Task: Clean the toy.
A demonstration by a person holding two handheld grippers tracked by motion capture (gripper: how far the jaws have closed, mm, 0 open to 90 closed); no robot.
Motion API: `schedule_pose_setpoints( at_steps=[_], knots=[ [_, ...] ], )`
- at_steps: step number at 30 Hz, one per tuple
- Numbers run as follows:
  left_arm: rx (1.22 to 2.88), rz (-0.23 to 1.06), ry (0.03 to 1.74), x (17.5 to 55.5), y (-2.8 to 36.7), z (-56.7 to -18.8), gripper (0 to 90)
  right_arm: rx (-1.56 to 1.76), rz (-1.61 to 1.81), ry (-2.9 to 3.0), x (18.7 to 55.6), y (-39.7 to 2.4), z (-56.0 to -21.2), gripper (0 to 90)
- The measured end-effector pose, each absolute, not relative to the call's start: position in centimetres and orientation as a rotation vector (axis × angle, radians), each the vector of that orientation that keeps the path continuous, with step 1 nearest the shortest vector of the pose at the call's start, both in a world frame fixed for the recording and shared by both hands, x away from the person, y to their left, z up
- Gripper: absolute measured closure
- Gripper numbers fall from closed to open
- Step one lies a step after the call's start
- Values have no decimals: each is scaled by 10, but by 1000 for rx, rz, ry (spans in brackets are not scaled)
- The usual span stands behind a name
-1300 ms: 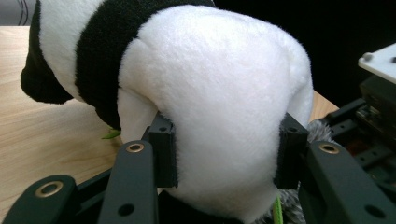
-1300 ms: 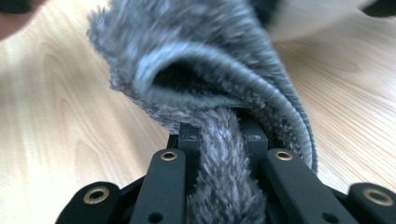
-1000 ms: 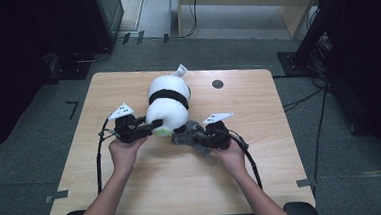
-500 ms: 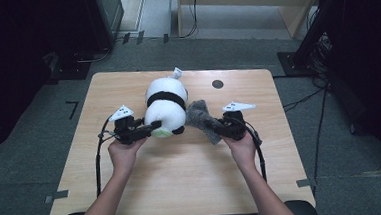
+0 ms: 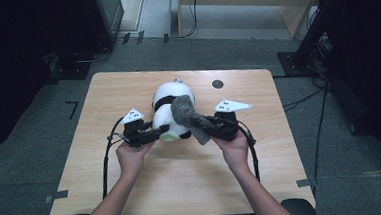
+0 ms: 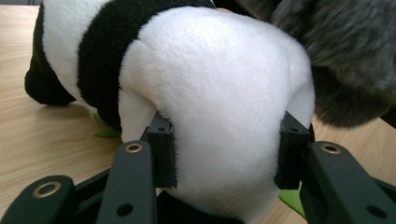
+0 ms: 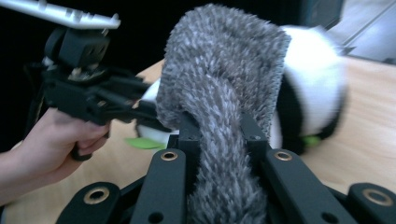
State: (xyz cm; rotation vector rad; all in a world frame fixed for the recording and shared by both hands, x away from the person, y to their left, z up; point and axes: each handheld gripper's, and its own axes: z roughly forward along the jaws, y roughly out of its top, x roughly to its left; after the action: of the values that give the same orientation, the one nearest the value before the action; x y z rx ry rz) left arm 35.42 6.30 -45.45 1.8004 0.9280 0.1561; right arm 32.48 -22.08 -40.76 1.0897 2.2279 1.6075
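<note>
Up goes the right gripper (image 5: 205, 126) since a moment ago, lifting the grey furry cloth (image 5: 186, 115) off the table (image 5: 102, 93) and over the panda toy (image 5: 171, 113); its jaws pinch the cloth tight. Left gripper (image 5: 155, 134) stays clamped around the panda's white end, which lies mid-table, with the cloth draped against its top.

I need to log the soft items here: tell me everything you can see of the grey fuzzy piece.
The grey fuzzy cloth looks like shaggy, mottled grey plush. It is bunched into a thick strand pinched between the jaws of the right gripper, fanning out wider above them. It is held off the table, its top draped against the panda plush toy; a loose end hangs below the gripper.
</note>
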Motion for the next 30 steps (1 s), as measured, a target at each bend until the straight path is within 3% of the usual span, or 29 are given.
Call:
schedule_pose_setpoints(
  at_steps=[13,30],
  knots=[
    [1772,158,957,353,66,-450,535,976,1498,2447,317,-177,-441,768],
    [1705,129,942,360,82,-437,530,994,1345,2535,327,-188,-465,769]
  ],
)
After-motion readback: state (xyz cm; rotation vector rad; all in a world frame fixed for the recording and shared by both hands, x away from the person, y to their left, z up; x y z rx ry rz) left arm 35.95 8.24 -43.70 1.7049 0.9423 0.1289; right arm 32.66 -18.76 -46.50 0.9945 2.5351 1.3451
